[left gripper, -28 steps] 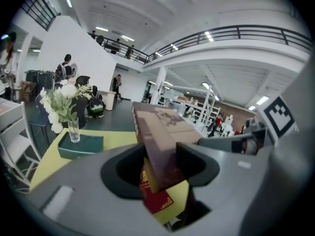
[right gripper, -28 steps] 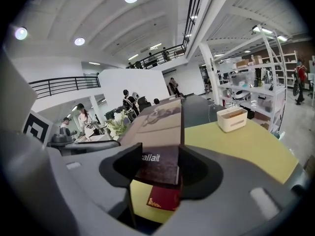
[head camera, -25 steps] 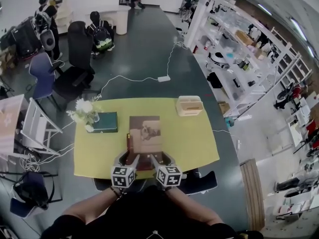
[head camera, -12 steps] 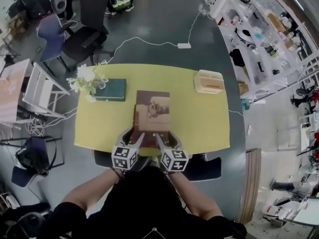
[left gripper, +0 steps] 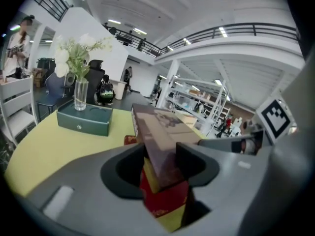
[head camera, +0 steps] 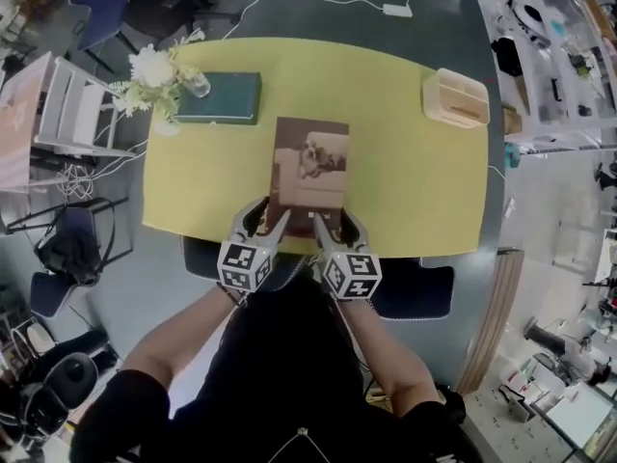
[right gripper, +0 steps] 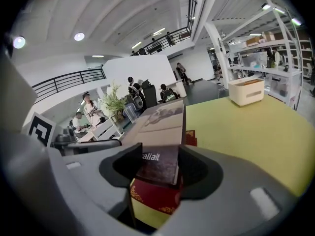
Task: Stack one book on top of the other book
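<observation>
The left gripper (head camera: 270, 218) and the right gripper (head camera: 335, 225) each have their jaws closed on the flat brown book with a picture on its cover (head camera: 310, 167). They hold it by its short near end, the left one at the left corner and the right one at the right corner. The book sits straight in front of both grippers, so neither hand is nearer to it than the other. Its long side runs away from the person, out across the big yellow table (head camera: 405, 191), and its cover faces up. The dark end with white letters is the end by the grippers. Just under that held end lies the red book with gold curls on it (right gripper: 152, 193), close to the near edge of the table. It also shows below the jaws in the left gripper view (left gripper: 165, 198). Most of the red book is hidden, so I cannot tell which way its long side runs. I also cannot tell if the brown book already rests on it or is a little above it. I think the next move goes straight down, not sideways, because the brown book is already over the red one. Then both grippers can let go. The dark green box (head camera: 220, 97) is well apart on the far left, out of the way.
</observation>
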Demonstrator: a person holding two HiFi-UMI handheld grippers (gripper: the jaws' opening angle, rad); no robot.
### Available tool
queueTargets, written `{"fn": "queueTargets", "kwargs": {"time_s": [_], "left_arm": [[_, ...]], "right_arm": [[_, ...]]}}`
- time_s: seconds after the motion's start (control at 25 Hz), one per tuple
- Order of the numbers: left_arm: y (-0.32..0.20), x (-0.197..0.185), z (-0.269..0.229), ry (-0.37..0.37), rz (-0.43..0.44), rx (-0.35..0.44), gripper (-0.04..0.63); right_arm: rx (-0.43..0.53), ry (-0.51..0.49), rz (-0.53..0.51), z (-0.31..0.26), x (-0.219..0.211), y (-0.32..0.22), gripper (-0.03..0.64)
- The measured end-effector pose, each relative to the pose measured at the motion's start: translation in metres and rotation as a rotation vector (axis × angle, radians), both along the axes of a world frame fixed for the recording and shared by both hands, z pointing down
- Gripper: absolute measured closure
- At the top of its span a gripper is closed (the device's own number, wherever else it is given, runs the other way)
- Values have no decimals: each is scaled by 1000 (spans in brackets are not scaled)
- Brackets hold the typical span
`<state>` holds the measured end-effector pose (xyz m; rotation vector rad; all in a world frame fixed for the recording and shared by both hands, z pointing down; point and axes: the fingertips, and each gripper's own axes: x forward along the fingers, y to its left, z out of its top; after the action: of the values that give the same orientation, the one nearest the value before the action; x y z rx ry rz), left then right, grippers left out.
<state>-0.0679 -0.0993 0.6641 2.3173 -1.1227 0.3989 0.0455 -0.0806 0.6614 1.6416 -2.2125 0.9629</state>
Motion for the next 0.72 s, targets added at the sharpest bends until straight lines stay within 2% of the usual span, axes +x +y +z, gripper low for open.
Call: {"fn": "queueTargets", "kwargs": {"time_s": [0.36, 0.72], "left_arm": [[11, -4, 57, -33, 30, -41, 376], [19, -7, 85, -49, 30, -57, 376]], "right_arm": [[-53, -19, -13, 58, -5, 13, 387], [-84, -26, -22, 88, -9, 20, 387]]}}
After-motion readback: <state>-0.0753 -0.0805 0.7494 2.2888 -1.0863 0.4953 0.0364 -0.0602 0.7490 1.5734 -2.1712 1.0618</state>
